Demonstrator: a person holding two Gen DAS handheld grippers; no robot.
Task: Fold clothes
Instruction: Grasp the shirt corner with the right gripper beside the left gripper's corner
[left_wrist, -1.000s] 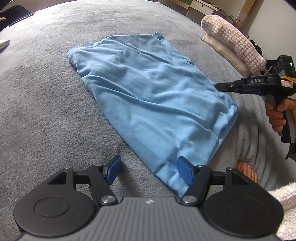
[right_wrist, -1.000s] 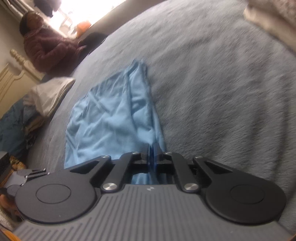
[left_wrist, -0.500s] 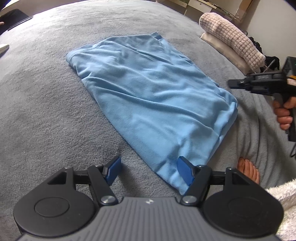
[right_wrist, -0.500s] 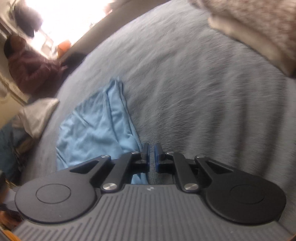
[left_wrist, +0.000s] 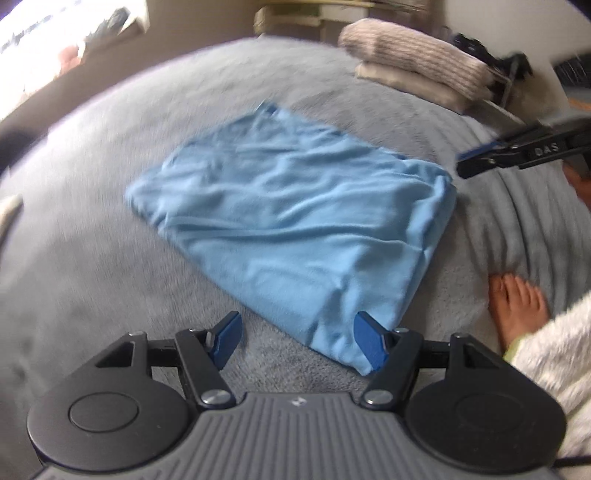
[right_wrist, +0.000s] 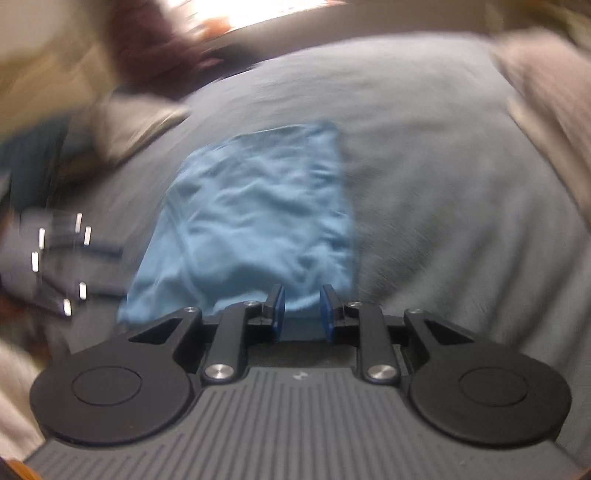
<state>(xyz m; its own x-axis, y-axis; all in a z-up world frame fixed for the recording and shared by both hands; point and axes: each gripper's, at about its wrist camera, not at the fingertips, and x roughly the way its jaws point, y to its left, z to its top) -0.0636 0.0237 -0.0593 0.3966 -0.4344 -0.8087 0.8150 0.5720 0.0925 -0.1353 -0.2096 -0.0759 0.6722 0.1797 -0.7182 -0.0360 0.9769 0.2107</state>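
A light blue garment (left_wrist: 295, 221) lies folded into a rough rectangle on the grey bed cover (left_wrist: 110, 277). My left gripper (left_wrist: 299, 338) is open at the garment's near corner; its right finger (left_wrist: 369, 341) touches the cloth edge and nothing is gripped. My right gripper (left_wrist: 469, 164) hovers just off the garment's far right corner. In the right wrist view the right gripper (right_wrist: 301, 312) is open by a narrow gap with nothing between the pads, and the garment (right_wrist: 251, 221) lies just ahead. The left gripper (right_wrist: 55, 258) shows there as a blur.
Folded knitted blankets (left_wrist: 410, 62) are stacked at the bed's far right. A bare foot (left_wrist: 517, 306) and a fluffy white sleeve (left_wrist: 554, 358) rest on the bed right of the garment. A person in dark red (right_wrist: 159, 55) sits beyond the bed, with pale cloth (right_wrist: 140, 122) nearby.
My right gripper let go of the garment's edge, opened and drew back and up. The left gripper stayed open at the near corner while its view tilted upward.
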